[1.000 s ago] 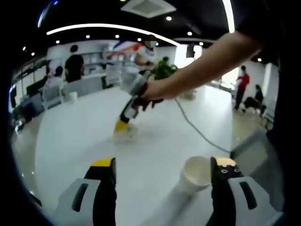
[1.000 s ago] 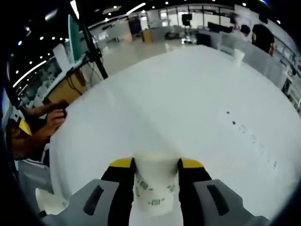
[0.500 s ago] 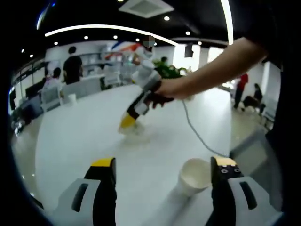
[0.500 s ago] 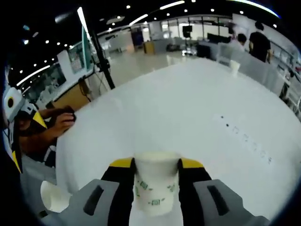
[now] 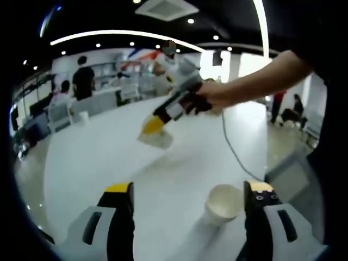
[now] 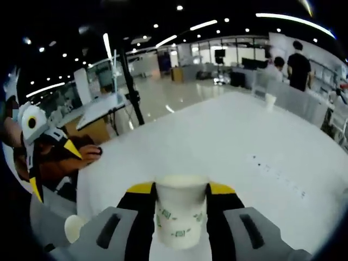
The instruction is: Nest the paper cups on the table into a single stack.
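In the right gripper view, my right gripper [image 6: 180, 190] is shut on a white paper cup [image 6: 180, 215] with green print, held upright above the white table [image 6: 228, 141]. The left gripper view shows that gripper [image 5: 154, 128] in a person's hand, holding the cup [image 5: 156, 140] in the air over the table [image 5: 81, 163]. My left gripper [image 5: 189, 189] is open, with nothing between its jaws. A second white cup [image 5: 223, 202] sits on the table just inside its right jaw, mouth toward the camera. That cup [image 6: 73, 229] also appears low at the left, below my left gripper [image 6: 51, 167].
Another small cup [image 6: 270, 100] stands far across the table, seen too in the left gripper view [image 5: 83, 116]. A cable [image 5: 232, 155] trails over the table edge. People and office furniture stand beyond the table. A tripod [image 6: 130, 89] rises past the table's left side.
My right gripper has risen with the printed cup, from close to the table to well above it. My left gripper stays open beside the second cup.
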Motion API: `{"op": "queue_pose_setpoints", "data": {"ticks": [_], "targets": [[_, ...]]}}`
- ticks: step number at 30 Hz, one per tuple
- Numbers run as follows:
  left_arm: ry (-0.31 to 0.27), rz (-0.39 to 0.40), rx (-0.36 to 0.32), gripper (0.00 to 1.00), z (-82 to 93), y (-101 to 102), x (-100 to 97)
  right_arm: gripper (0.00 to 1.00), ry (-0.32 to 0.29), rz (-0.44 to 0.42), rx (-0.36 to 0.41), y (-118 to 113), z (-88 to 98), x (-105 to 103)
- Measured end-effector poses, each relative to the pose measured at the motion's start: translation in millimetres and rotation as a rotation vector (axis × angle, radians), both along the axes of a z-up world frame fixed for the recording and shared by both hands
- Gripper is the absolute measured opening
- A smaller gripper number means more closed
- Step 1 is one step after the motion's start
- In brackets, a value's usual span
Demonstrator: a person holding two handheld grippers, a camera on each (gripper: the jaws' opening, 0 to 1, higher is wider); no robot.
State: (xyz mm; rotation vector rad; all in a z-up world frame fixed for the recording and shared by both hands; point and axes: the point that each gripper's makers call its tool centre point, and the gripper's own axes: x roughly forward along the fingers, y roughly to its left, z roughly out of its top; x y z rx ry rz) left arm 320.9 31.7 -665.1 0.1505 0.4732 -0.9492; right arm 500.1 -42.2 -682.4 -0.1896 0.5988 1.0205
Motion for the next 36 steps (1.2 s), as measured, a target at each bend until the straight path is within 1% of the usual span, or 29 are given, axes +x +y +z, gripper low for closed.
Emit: {"op": "queue_pose_setpoints", "data": {"ticks": [2,11,14,16,17,18,19,22,24,29,36], "targets": [[-0.001,-0.002,0.003,0.82,0.9,-0.4,-1.2,0.33,-0.011,-0.002,0.023,2.0,10.0,-5.6],[0.000,0.006,-0.002,0.82,2.2,3.0,-4.2,0.33,-0.048,-0.001,0.077,1.5,33.2,-23.3],[-0.004,0.008,-0.003,0.82,3.7,3.0,-4.8,0.33,-0.053,-0.013,0.117,-0.6,41.1,-28.0],[0.000,0.012,-0.006,0.82,3.9,3.2,-5.2,0.33,-0.058,-0.009,0.163,0.9,49.2,-34.0],[-0.001,0.012,-0.007,0.82,4.2,3.3,-5.4,0.33,-0.058,-0.007,0.175,0.6,51.5,-37.2],[-0.001,0.013,-0.007,0.82,4.2,3.1,-5.4,0.33,-0.074,0.007,0.201,2.3,57.0,-41.9],[-0.001,0.011,-0.009,0.82,4.3,2.4,-5.7,0.33,-0.084,0.017,0.211,2.7,60.2,-45.5],[0.001,0.007,-0.007,0.82,4.0,1.0,-6.8,0.33,-0.099,0.031,0.204,1.8,63.3,-53.8],[0.001,0.006,-0.006,0.82,4.0,0.5,-7.1,0.33,-0.112,0.045,0.224,1.7,69.8,-59.6],[0.000,0.002,-0.004,0.82,4.9,-0.5,-8.3,0.33,-0.132,0.049,0.257,-0.3,82.0,-67.3],[0.000,0.000,-0.005,0.82,4.9,-2.0,-10.9,0.33,-0.138,0.057,0.290,-1.8,91.1,-79.8]]}}
